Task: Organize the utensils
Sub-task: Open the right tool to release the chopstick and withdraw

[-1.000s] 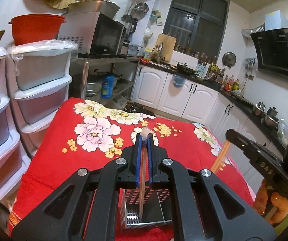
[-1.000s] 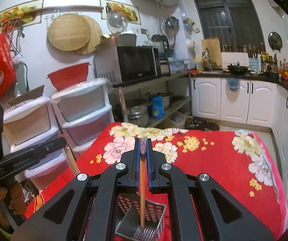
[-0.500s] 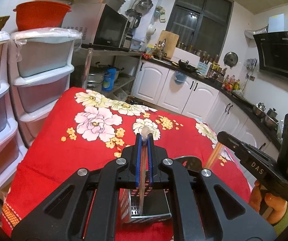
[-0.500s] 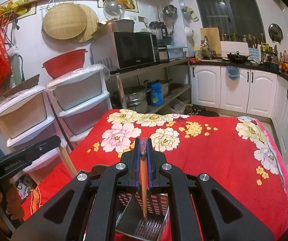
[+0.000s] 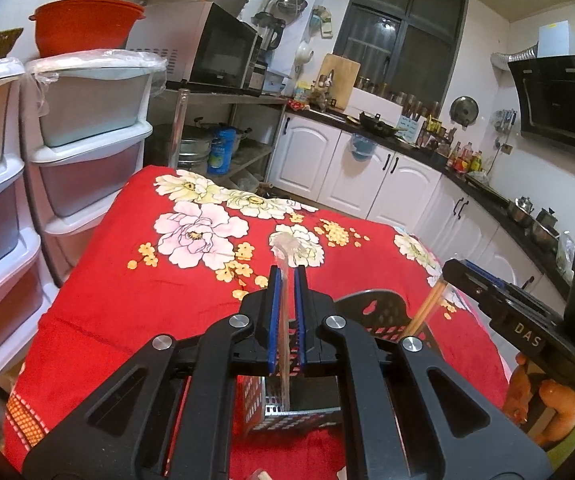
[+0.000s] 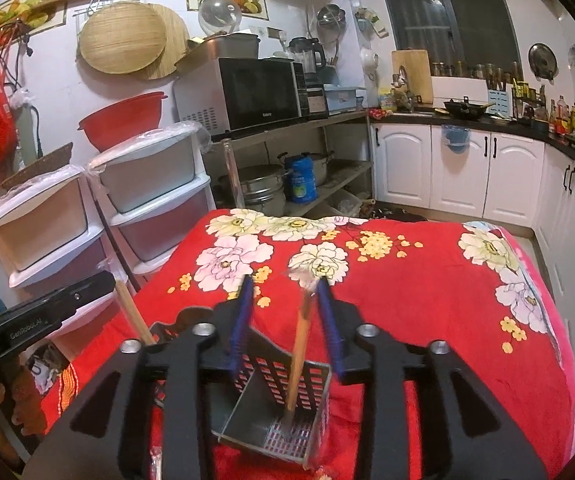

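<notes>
My left gripper (image 5: 287, 273) is shut on a pale chopstick (image 5: 284, 344) in a clear wrapper. The chopstick's lower end stands inside the perforated metal utensil holder (image 5: 279, 411) on the red cloth. My right gripper (image 6: 283, 285) hangs over the same holder (image 6: 321, 380) and its jaws are opening. A wooden chopstick (image 6: 299, 344) stands between them with its foot in the holder, and its top leans by the right pad, ungripped. Each wrist view shows the other gripper from the side: the right gripper (image 5: 457, 272) and the left gripper (image 6: 101, 282).
A red flowered cloth (image 6: 407, 288) covers the table. A black plastic basket (image 5: 383, 312) stands right behind the holder. Stacked white drawers (image 5: 87, 152) stand to the table's left. White kitchen cabinets (image 6: 459, 168) run beyond the far edge.
The right jaws have parted and let go of the wooden chopstick, which now leans to the right in the holder. The left gripper stays shut on its chopstick.
</notes>
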`<state>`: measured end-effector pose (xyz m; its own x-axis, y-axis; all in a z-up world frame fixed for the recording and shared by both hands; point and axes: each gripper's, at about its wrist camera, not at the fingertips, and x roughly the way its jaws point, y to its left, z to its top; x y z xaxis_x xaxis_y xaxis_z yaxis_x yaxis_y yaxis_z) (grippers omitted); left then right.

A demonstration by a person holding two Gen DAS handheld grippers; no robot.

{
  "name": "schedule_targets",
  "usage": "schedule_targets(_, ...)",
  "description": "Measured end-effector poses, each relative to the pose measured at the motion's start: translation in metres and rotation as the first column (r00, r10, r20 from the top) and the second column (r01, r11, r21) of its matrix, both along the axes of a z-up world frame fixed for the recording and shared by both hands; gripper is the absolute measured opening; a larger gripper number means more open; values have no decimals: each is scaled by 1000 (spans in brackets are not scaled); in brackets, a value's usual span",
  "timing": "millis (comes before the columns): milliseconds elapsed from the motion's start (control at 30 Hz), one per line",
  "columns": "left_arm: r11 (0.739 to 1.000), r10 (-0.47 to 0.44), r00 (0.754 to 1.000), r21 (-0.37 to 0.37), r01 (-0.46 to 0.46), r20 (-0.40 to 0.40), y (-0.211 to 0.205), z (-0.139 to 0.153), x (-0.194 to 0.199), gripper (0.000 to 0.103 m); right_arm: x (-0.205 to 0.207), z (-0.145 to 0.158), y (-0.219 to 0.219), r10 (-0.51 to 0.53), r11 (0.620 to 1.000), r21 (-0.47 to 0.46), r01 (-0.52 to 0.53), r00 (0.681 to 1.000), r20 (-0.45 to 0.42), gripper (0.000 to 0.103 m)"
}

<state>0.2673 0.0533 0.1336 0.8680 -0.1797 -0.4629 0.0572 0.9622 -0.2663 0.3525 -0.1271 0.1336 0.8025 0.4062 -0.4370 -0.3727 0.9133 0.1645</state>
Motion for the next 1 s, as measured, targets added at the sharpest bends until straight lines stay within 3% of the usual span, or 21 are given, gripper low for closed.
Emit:
schedule_targets(333, 1000, 17, 1000, -8, -16, 6, 0, -1, -15, 39, -21, 3, -13, -26, 1000, 2, 26, 999, 22, 65)
schedule_targets(433, 1000, 20, 1000, -14, -20, 13, 2, 0, -21, 52, -27, 4, -17, -34, 999, 3, 34, 999, 30, 69)
schedule_targets(567, 999, 25, 1000, -26, -25, 11, 6, 0, -29, 61, -38, 4, -22, -42, 999, 5, 42, 998, 40, 76)
schedule_targets(633, 999, 29, 1000, -26, -29, 12, 7, 0, -34, 74, -43, 4, -24, -46, 999, 3, 46, 998, 42, 76)
schedule_targets(833, 999, 33, 999, -32, -32, 26, 9, 0, -51, 85, -57, 0, -30, -54, 999, 1, 54, 998, 36, 76)
schedule_targets(1000, 999, 31, 999, -39, -30, 32, 13, 0, -64, 85, -71, -1, -33, -67, 998, -7, 67, 997, 36, 76)
